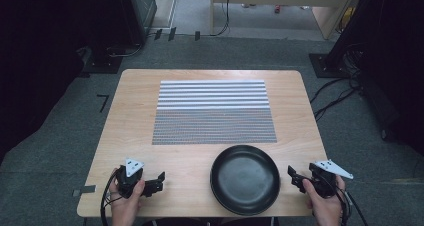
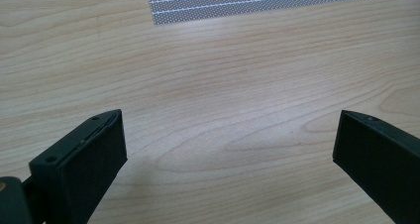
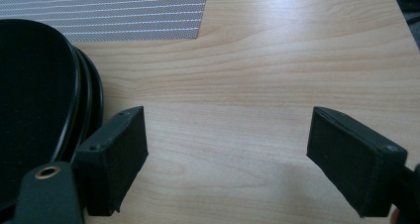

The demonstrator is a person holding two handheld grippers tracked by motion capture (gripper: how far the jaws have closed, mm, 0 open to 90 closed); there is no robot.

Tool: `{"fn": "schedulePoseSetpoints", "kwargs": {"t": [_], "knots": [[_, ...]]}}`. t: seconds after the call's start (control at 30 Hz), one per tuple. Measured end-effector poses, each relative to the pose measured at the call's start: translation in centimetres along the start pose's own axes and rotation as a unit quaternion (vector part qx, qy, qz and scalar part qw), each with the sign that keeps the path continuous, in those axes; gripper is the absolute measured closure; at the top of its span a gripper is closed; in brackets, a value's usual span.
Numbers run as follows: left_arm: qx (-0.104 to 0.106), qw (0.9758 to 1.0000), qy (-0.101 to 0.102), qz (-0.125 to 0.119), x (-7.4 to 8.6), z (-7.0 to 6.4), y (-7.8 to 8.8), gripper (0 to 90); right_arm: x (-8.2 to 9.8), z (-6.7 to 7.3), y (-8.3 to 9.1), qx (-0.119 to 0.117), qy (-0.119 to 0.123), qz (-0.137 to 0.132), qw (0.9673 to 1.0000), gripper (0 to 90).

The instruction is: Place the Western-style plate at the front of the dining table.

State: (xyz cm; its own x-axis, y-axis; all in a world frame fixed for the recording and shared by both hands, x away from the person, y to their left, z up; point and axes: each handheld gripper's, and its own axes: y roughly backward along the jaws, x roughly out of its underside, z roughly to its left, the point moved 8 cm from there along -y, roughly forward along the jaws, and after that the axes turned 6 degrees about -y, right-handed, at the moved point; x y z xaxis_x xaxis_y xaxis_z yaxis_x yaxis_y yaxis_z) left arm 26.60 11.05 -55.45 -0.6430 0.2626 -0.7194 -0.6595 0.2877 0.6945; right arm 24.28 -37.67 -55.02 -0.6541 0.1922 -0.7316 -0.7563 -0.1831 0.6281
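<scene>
Black plate [image 1: 244, 178] on wooden worktop [image 1: 135, 116], between both claws, just beside right claw; striped mat [image 1: 214, 112] beyond.

On the tabletop [image 1: 130, 116], the black plate [image 1: 245, 178] at the near edge is the only raised obstacle, lying between the hands and just beside the right claw [image 3: 225, 159]. The flat striped mat [image 1: 214, 112] covers the middle. Bare wood lies open between the left claw's [image 2: 228, 164] wide-apart jaws.
</scene>
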Motion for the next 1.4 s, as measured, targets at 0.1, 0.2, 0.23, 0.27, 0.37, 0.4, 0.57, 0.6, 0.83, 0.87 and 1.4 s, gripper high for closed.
{"fn": "schedulePoseSetpoints", "kwargs": {"t": [0.1,0.2,0.23,0.27,0.37,0.4,0.57,0.6,0.83,0.87,1.4], "knots": [[0.004,1.0000,0.001,-0.001,-0.1,-0.3,-0.1,0.0,0.0,0.3,0.2,-0.003,-0.001,-0.001,1.0000,16.0],[0.012,0.9999,-0.002,-0.001,-0.4,-1.1,-0.2,0.0,0.0,1.0,0.5,-0.010,0.001,-0.003,0.9999,16.3],[0.014,0.9999,-0.003,-0.002,-0.5,-1.3,-0.2,0.0,0.0,1.1,0.6,-0.011,0.001,-0.004,0.9999,16.3],[0.017,0.9998,-0.004,-0.002,-0.5,-1.6,-0.2,0.0,0.0,1.2,0.6,-0.012,0.001,-0.003,0.9999,16.4],[0.024,0.9997,-0.008,-0.003,-0.7,-2.3,-0.4,0.0,0.1,1.5,0.6,-0.014,0.002,-0.003,0.9999,16.8],[0.027,0.9996,-0.009,-0.002,-0.7,-2.5,-0.4,0.0,0.1,1.5,0.6,-0.014,0.002,-0.003,0.9999,17.0],[0.038,0.9992,-0.012,-0.003,-1.0,-3.4,-0.6,0.0,0.1,1.9,0.8,-0.019,0.001,-0.007,0.9998,17.8],[0.039,0.9992,-0.011,-0.004,-1.1,-3.6,-0.6,0.0,0.1,1.9,0.9,-0.019,0.000,-0.007,0.9998,18.0],[0.045,0.9985,-0.031,-0.005,-1.4,-5.1,-0.7,0.0,0.0,2.4,1.1,-0.020,0.003,-0.011,0.9997,20.0],[0.050,0.9982,-0.034,-0.007,-1.6,-5.7,-0.7,0.0,0.1,2.6,1.2,-0.021,0.002,-0.011,0.9997,20.2],[0.084,0.9950,-0.052,-0.017,-3.2,-9.1,-1.3,0.0,-0.1,3.1,1.7,-0.028,0.000,-0.022,0.9994,21.0]]}}
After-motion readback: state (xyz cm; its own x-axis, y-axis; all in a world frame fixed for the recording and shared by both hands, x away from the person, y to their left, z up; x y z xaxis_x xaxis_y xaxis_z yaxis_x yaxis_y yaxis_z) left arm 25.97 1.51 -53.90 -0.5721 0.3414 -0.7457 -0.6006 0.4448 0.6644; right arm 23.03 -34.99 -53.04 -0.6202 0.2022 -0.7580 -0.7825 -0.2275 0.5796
